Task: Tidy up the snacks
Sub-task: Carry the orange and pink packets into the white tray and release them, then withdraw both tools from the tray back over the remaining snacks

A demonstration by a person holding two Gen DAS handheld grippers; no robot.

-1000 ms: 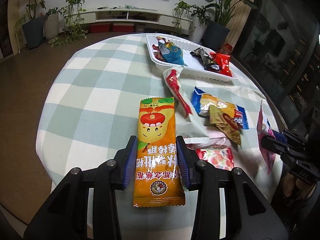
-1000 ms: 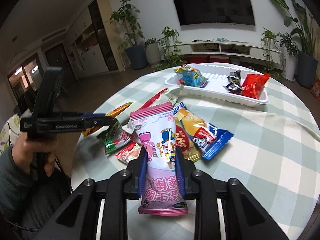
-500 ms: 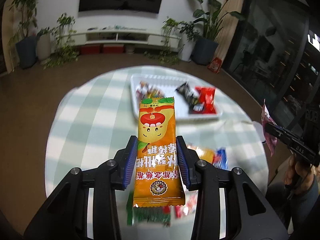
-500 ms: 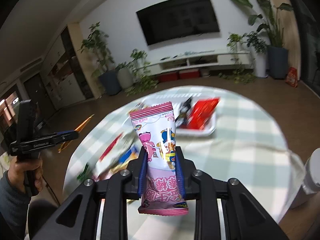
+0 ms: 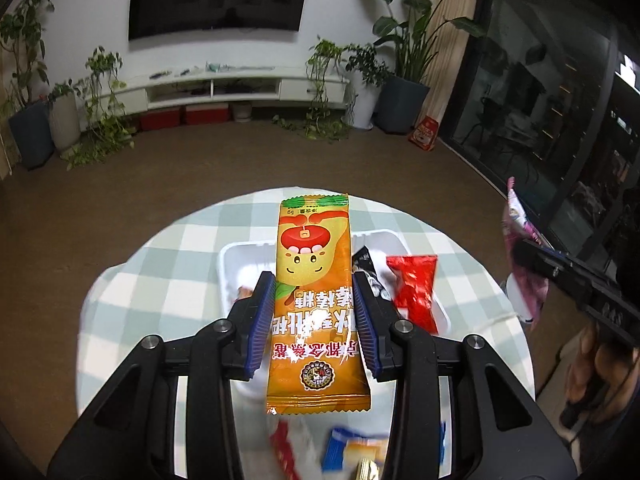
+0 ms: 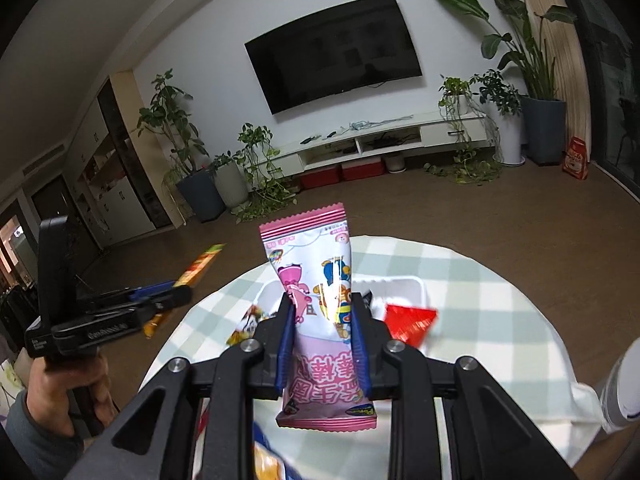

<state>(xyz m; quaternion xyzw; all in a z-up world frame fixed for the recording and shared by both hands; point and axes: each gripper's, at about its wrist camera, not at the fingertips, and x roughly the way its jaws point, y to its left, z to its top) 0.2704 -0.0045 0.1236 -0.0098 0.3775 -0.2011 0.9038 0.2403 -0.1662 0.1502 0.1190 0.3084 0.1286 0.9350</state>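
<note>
A round tabletop in green-and-white check carries a white tray (a red packet lies inside). Above the tray, the left hand-held gripper clamps an orange snack packet, and the right hand-held gripper pinches a pink snack packet. Nearer than the tray lie blurred, probably loose, snacks. Beyond it: brown floor, potted plants, wall television.
</note>
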